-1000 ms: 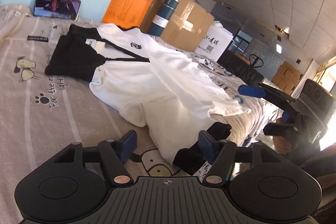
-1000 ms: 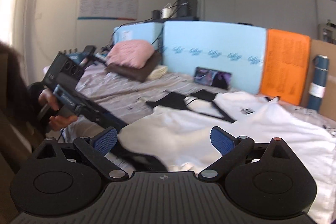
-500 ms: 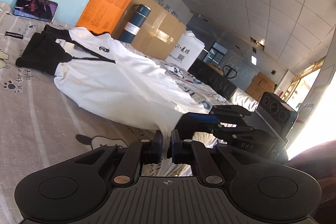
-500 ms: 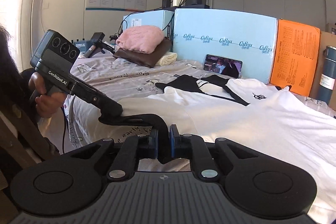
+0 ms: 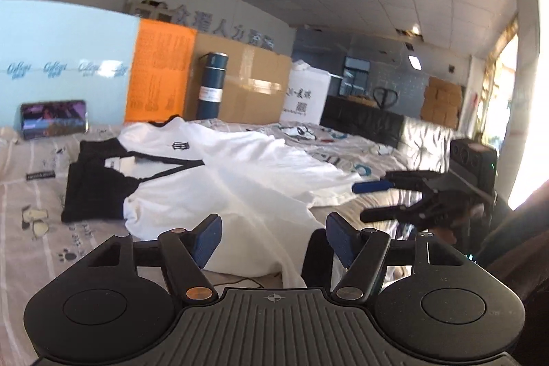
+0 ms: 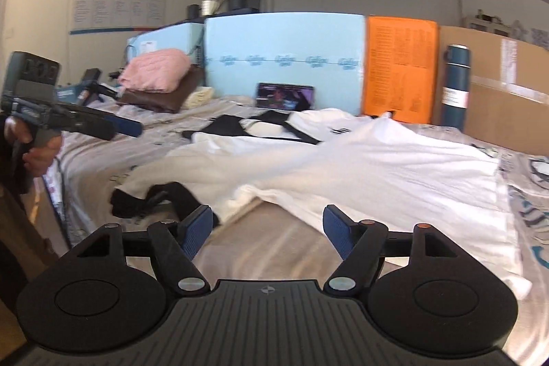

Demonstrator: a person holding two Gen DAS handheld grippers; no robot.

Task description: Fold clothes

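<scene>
White shirt [image 5: 240, 180] with black sleeves is sprawled rumpled across the bed [image 5: 31, 194], which has a striped cartoon sheet; it takes up most of both views. Behind it a light blue foam board [image 6: 284, 57], an orange board [image 6: 399, 64] and a cardboard box [image 5: 250, 84] line the wall, plus a dark blue flask [image 5: 212, 84] and a phone [image 5: 53, 119] propped up. Left gripper [image 5: 272, 235] is spreading its jaws with just cloth lying under the gap, nothing pinched. Right gripper [image 6: 267, 228] is likewise opening, over bare sheet, one black cuff [image 6: 151, 198] just beside it.
</scene>
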